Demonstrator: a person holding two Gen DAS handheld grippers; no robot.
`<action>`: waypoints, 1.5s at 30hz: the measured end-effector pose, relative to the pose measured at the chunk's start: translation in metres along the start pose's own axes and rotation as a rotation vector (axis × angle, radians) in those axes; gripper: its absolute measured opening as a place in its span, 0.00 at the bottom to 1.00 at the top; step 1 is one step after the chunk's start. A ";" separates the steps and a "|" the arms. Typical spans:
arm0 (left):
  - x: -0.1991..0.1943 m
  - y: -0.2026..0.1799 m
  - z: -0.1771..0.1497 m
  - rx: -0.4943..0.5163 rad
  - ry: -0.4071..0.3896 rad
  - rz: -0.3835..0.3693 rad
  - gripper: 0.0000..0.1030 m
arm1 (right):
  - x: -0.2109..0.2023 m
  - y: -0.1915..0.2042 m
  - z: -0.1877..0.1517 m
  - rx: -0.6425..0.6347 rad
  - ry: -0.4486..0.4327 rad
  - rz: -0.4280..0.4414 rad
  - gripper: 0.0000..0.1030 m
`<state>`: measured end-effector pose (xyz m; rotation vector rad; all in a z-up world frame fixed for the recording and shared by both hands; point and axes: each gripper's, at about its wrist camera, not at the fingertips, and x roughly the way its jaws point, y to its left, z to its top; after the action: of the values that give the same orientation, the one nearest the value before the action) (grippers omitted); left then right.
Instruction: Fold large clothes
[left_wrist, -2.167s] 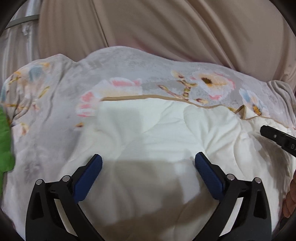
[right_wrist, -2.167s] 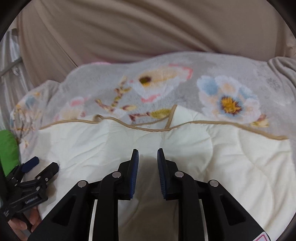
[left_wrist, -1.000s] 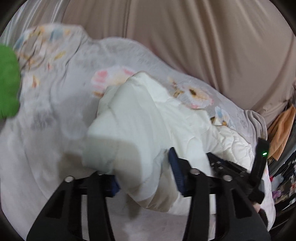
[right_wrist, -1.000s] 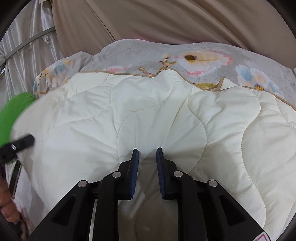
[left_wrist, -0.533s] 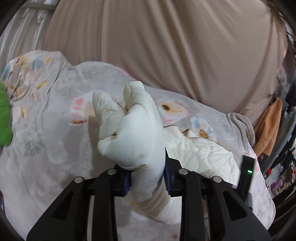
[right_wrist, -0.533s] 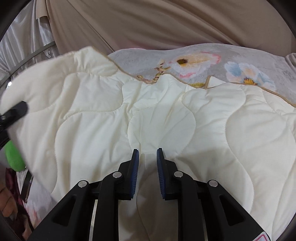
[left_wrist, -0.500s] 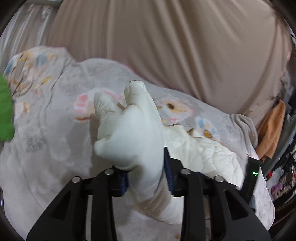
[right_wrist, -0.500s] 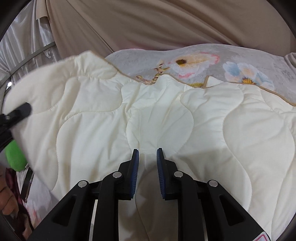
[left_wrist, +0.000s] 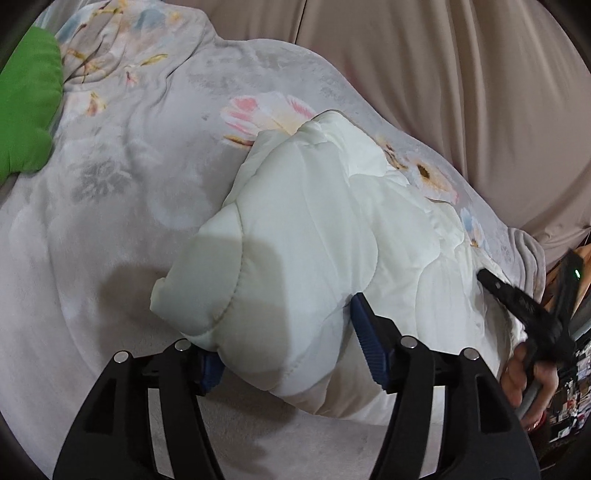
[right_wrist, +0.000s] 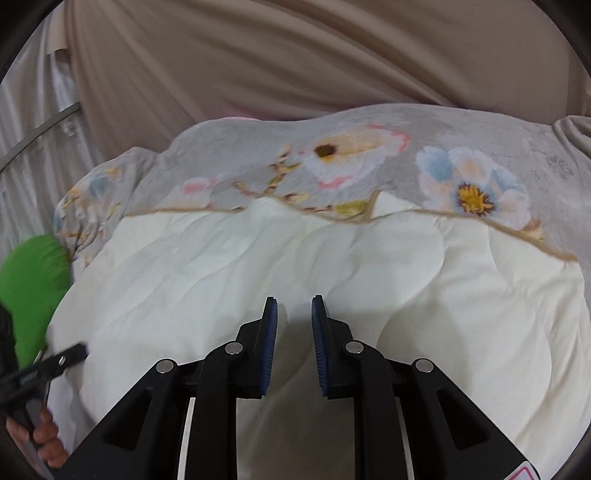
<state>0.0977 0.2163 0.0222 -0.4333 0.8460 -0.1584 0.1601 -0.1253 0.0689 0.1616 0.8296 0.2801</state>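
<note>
**Midway: one fold of the quilted piece under way, more left**

Nearest first, at the bottom of the left wrist view, the left hand-held gripper (left_wrist: 288, 343) has its blue fingers (left_wrist: 367, 341) parted around a thick doubled bundle of the cream quilted garment (left_wrist: 295, 236); the padding fills the gap between them, so I judge it gripped, though the left finger is mostly hidden under the cloth. In the right wrist view the right hand-held gripper (right_wrist: 293, 332) sits low in the frame with its fingers drawn to a narrow gap. Whether cloth is pinched there I cannot tell, as the gap shows only shadow and cream fabric beyond.

As a judgement, the fold is partly made. The left end of the garment is bunched and raised off the bed, while the rest lies spread across the middle of the right wrist view with its tan-piped edge (right_wrist: 517, 230) toward the back. Laying the lifted end over, smoothing it and making further folds appear to remain.

Farther off, the garment rests on a grey floral blanket (left_wrist: 155, 122) covering the bed. A green cushion (left_wrist: 26, 99) sits at the upper left, and a beige curtain (right_wrist: 295, 59) fills the top of both views.

No container shows anywhere in either frame.
</note>
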 end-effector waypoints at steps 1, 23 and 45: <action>0.001 0.000 0.001 0.005 0.003 0.000 0.63 | 0.011 -0.003 0.005 0.012 0.020 -0.001 0.15; 0.023 -0.003 0.021 -0.045 0.059 -0.153 0.48 | 0.021 0.007 0.022 0.046 0.050 0.005 0.20; -0.089 -0.186 -0.007 0.456 -0.151 -0.384 0.19 | -0.037 -0.005 -0.121 0.074 0.163 0.253 0.00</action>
<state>0.0408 0.0734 0.1595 -0.1695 0.5481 -0.6526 0.0469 -0.1379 0.0126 0.3171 0.9834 0.5052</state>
